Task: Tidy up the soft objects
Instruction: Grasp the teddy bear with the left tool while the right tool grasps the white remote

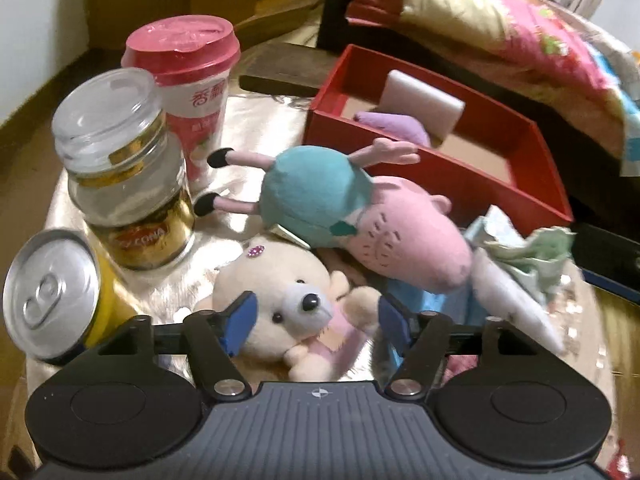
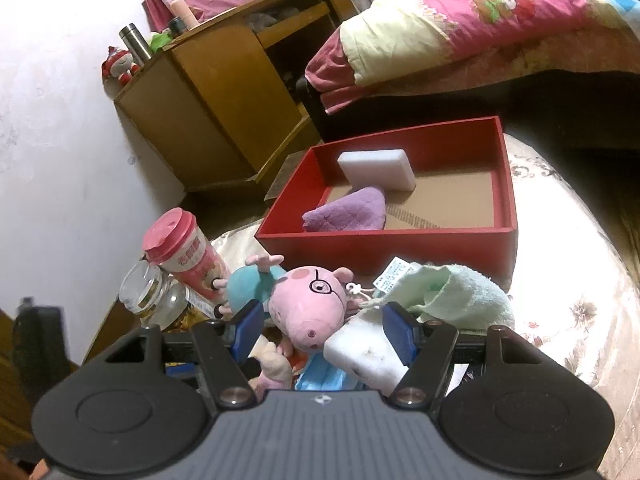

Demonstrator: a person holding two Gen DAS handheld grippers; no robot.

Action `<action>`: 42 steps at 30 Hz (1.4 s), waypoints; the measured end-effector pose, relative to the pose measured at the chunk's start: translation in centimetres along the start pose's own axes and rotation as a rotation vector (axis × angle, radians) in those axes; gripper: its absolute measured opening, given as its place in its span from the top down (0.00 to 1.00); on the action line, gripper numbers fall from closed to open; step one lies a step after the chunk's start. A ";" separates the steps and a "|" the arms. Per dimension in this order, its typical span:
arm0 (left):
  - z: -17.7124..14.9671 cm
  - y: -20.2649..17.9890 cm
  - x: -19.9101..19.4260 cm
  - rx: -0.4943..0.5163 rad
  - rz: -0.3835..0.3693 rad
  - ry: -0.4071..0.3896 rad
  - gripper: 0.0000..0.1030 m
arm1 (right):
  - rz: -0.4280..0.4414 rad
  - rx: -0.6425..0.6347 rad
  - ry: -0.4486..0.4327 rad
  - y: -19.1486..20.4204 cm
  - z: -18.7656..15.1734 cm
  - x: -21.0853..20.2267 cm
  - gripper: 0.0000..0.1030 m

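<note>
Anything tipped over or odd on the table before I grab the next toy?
Yes: the yellow aluminium drink can lies tipped beside the upright glass jar. In the red cardboard box, the white foam block leans tilted over the purple cloth.

Readable print: one jar label and one cup, little else.

Ahead and to the left of your left claw [image 1: 312, 322], the clear glass jar with the gold label [image 1: 128, 184] carries a red oval badge; you can read the letters "CONA" on it, and the start of the word is cut off by glare. Behind that jar, the tall pink-lidded paper cup [image 1: 192, 92] bears large red Chinese characters, the first reading "香"; the rest is too blurred to make out. Just past your right claw [image 2: 326, 330], the white tag [image 2: 394, 274] on the pale green towel shows small printed lines you cannot read.
</note>
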State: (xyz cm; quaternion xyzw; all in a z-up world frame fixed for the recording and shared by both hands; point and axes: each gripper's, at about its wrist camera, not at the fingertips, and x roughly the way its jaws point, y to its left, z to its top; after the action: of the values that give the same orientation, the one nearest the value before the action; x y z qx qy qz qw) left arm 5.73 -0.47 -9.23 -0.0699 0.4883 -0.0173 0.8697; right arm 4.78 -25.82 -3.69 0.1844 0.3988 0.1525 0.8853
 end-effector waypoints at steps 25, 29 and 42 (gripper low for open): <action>-2.0 -0.8 -2.3 0.064 -0.106 0.051 0.61 | -0.025 -0.004 0.065 -1.5 0.1 0.3 0.68; -2.9 -0.3 -3.1 0.031 -0.193 0.091 0.65 | -0.027 -0.003 0.100 -2.4 -0.1 0.5 0.68; -2.7 0.5 -3.8 0.029 -0.272 0.115 0.64 | -0.091 -0.428 0.140 0.2 -3.4 2.8 0.62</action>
State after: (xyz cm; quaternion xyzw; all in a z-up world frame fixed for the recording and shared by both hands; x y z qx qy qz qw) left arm 1.39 0.12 -7.46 -0.1215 0.5229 -0.1460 0.8309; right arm 3.96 -23.75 -7.45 -0.0367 0.4257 0.2059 0.8804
